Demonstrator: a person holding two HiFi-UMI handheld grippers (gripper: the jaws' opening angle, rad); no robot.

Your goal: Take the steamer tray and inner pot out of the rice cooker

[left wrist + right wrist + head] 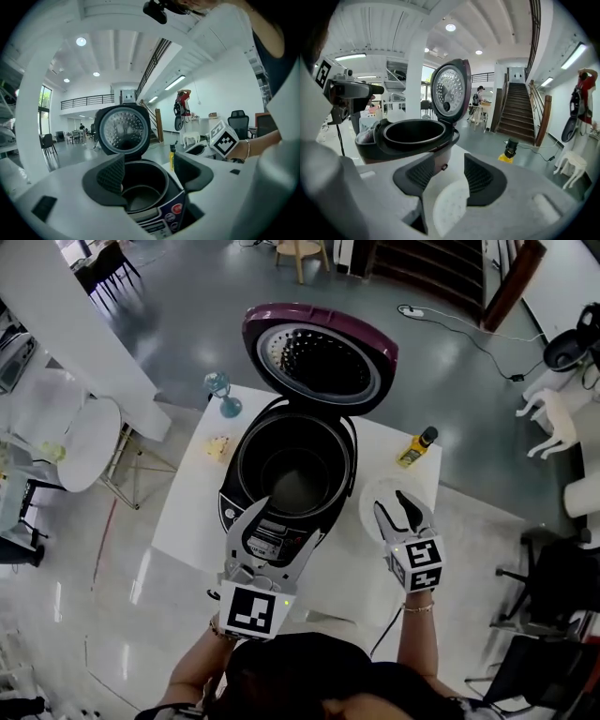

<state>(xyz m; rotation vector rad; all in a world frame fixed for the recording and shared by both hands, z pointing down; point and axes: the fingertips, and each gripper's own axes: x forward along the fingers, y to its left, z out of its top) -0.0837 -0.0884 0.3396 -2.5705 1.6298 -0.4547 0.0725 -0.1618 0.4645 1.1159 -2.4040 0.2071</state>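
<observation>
The rice cooker (246, 507) stands open on the white table (187, 517), its purple lid (319, 357) tipped back. The dark inner pot (298, 486) sits inside it with nothing in it. The white perforated steamer tray (370, 507) lies flat on the table to the right of the cooker. My left gripper (281, 526) is open above the cooker's front panel, and the left gripper view shows the pot (140, 194) beyond its empty jaws. My right gripper (396, 512) is open over the tray (450, 206) and holds nothing.
A yellow bottle (416, 447) stands at the table's back right. A blue glass object (223, 395) and a small pale item (218, 446) sit at its back left. A round white table (89, 442) stands on the floor to the left.
</observation>
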